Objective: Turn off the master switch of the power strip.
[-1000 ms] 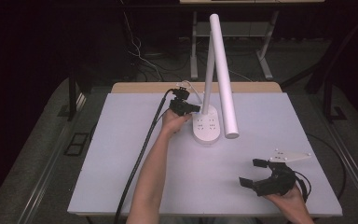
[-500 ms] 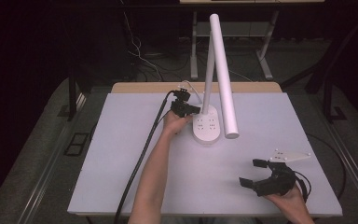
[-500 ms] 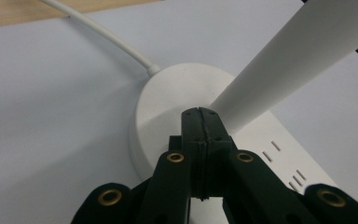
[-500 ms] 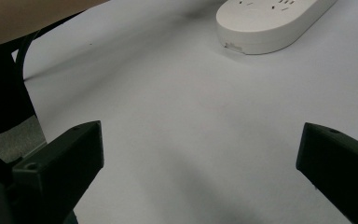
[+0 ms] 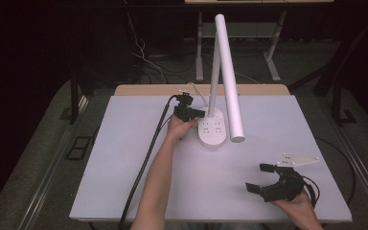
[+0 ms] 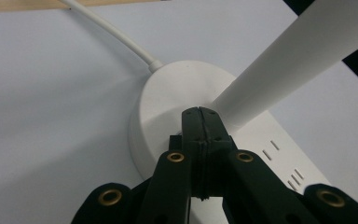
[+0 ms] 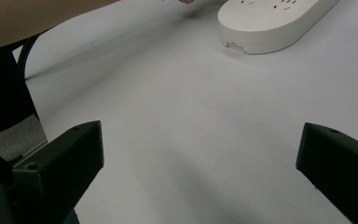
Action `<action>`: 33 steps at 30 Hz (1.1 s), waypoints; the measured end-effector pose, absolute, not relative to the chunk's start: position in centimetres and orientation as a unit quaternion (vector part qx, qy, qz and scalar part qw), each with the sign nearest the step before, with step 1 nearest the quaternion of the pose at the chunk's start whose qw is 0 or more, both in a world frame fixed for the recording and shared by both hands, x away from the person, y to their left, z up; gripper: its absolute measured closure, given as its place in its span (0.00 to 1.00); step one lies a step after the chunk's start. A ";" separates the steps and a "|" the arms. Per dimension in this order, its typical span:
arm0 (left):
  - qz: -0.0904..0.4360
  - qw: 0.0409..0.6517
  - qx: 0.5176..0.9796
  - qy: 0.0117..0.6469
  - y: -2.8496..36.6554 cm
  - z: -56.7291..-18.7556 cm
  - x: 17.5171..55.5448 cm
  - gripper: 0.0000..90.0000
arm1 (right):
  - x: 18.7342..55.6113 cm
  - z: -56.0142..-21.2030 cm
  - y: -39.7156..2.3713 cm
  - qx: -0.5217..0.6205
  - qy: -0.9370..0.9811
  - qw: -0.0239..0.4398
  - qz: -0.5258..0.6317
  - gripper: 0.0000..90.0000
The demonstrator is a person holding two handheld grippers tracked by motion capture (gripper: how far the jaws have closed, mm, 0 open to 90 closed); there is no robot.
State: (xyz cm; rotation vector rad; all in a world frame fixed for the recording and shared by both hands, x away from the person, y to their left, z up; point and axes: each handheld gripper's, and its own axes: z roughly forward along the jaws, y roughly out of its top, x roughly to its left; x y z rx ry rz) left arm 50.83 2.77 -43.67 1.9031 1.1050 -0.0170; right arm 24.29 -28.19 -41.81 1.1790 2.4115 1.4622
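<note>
At the far middle of the table (image 5: 124, 167), the left gripper (image 5: 197, 114) presses its closed, empty jaws onto the white lamp base (image 5: 212, 132) beside the stem, while the right gripper (image 5: 261, 178), near right, rests spread wide and empty

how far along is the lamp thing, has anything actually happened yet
Done: the lamp stands upright on the table, its head tilted down.

In hand: the left gripper, jaws shut with nothing between them, sits at the lamp base beside the stem, as if pressing there.

Left: no light shows on the lamp. The right gripper rests open, away from it.
</note>
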 end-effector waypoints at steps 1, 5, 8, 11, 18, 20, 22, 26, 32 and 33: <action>-0.008 0.456 0.767 0.452 2.7 -43.7 50.8 1.00 | 24.3 -41.8 -28.2 0.386 0.788 0.043 0.478 0.00; -0.007 0.449 0.770 0.452 2.7 -43.6 50.8 1.00 | 24.3 -41.8 -28.2 0.386 0.788 0.043 0.479 0.00; -0.016 0.451 0.759 0.470 2.6 -43.6 50.8 1.00 | 24.2 -41.8 -28.2 0.383 0.788 0.045 0.479 0.00; -0.021 0.449 0.754 0.480 2.5 -43.5 50.9 1.00 | 24.2 -41.8 -28.2 0.382 0.789 0.045 0.479 0.00; -0.013 0.440 0.757 0.483 2.2 -43.4 50.8 1.00 | 24.2 -41.7 -28.2 0.382 0.789 0.045 0.479 0.00; -0.008 0.436 0.758 0.485 2.1 -43.4 50.8 1.00 | 24.2 -41.7 -28.2 0.381 0.789 0.046 0.479 0.00; -0.008 0.434 0.758 0.488 2.1 -43.3 50.7 1.00 | 24.1 -41.7 -28.2 0.381 0.789 0.046 0.479 0.00; -0.012 0.437 0.754 0.490 2.2 -43.4 50.7 1.00 | 24.1 -41.7 -28.2 0.381 0.790 0.045 0.479 0.00; 0.005 0.443 0.759 0.478 2.0 -43.1 50.4 1.00 | 24.2 -41.7 -28.2 0.381 0.789 0.045 0.480 0.00; 0.007 0.440 0.760 0.478 2.0 -43.1 50.4 1.00 | 24.2 -41.7 -28.2 0.381 0.789 0.045 0.480 0.00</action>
